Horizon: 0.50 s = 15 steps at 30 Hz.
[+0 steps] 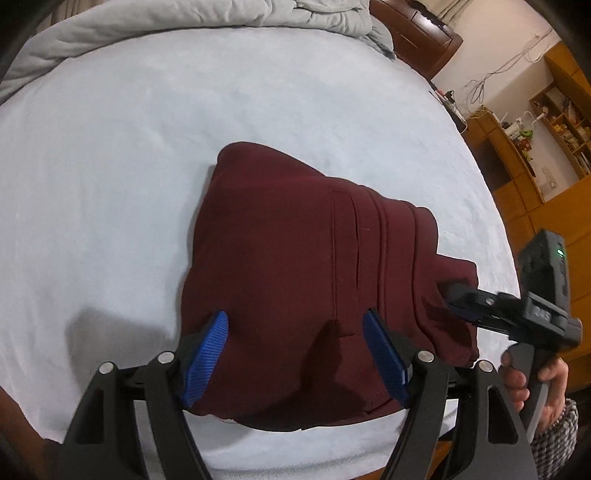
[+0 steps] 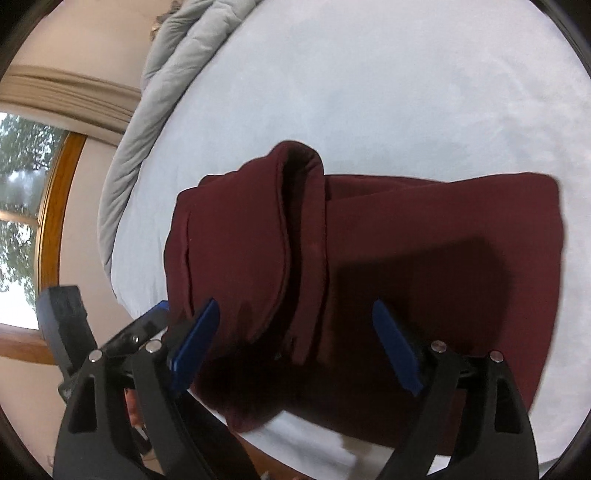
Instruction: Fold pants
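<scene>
Left wrist view: maroon pants (image 1: 295, 266) lying as a compact folded bundle on the pale bed (image 1: 110, 147), left tongs (image 1: 295, 325) and right tongs (image 2: 295, 317) gaping, gripping nothing, folding seemingly nearing completion.

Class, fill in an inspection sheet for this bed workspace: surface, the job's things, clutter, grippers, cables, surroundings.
Surface: pale blue bed sheet, mostly flat.
Job's things: maroon pants folded into a compact stack near the bed's near edge; layered folds show along one side.
Clutter: grey quilt bunched at the far end of the bed.
Grippers: left gripper jaws open over the pants, nothing clamped; right gripper jaws open over the pants, nothing clamped.
Cables: loose wires hang on the far wall.
Surroundings: wooden shelving with small items; window with a wooden frame.
</scene>
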{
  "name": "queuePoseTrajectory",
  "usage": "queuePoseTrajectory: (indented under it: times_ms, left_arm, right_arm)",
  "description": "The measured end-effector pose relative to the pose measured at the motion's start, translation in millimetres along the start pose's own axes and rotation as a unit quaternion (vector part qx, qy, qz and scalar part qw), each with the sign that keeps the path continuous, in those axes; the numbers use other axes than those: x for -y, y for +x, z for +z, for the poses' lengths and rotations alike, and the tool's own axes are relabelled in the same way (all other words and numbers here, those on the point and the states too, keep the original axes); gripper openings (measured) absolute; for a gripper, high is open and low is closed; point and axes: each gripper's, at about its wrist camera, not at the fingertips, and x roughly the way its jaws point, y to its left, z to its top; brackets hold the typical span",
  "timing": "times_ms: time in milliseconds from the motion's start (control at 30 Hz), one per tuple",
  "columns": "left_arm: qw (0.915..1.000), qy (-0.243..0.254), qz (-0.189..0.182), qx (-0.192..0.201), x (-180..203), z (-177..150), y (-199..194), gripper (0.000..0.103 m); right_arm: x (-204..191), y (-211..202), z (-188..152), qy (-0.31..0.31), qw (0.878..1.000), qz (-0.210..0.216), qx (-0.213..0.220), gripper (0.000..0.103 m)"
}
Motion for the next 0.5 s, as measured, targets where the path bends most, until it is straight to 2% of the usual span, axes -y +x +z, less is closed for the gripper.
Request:
queuePoseTrajectory:
  times_ms: [133,167,200,233,267,400,500]
  left_arm:
    - [1.0000,0.001,-0.001,0.000,-2.2,1.8,0.5,0.079]
    - [1.0000,-0.002,-0.002,0.002,-3.3,2.5,-0.2,0.079]
    - [1.0000,-0.006,-0.002,0.003,-4.4,3.5,-3.7,0.079]
    - [0.9999,-0.010,-0.003,0.005,-6.1,2.4,-4.6,0.079]
    - [0.9999,-0.014,-0.004,0.006,-7.4,2.8,-4.7,0.079]
    - [0.9996,-0.027,0.002,0.007,-15.3,2.7,-5.1,0.079]
    - [0.9993,-0.036,0.010,0.005,-21.8,2.1,-5.3,0.080]
  right_arm:
    - [-13.1,12.0,1.8,-0.028,1.000,-0.014,-0.001,0.082]
    - [-15.7,13.5,1.1,-0.033,0.999,-0.009,-0.003,0.075]
    - [-19.2,16.6,-0.4,-0.036,0.999,0.005,-0.010,0.062]
    - [-21.8,20.5,-1.6,-0.035,0.999,0.019,-0.019,0.055]
    - [-23.7,25.3,-4.2,-0.033,0.999,0.029,-0.027,0.038]
    - [-24.9,19.3,-8.2,-0.051,0.998,0.038,-0.011,0.020]
    - [-23.8,-0.4,-8.8,-0.046,0.996,0.071,0.007,0.017]
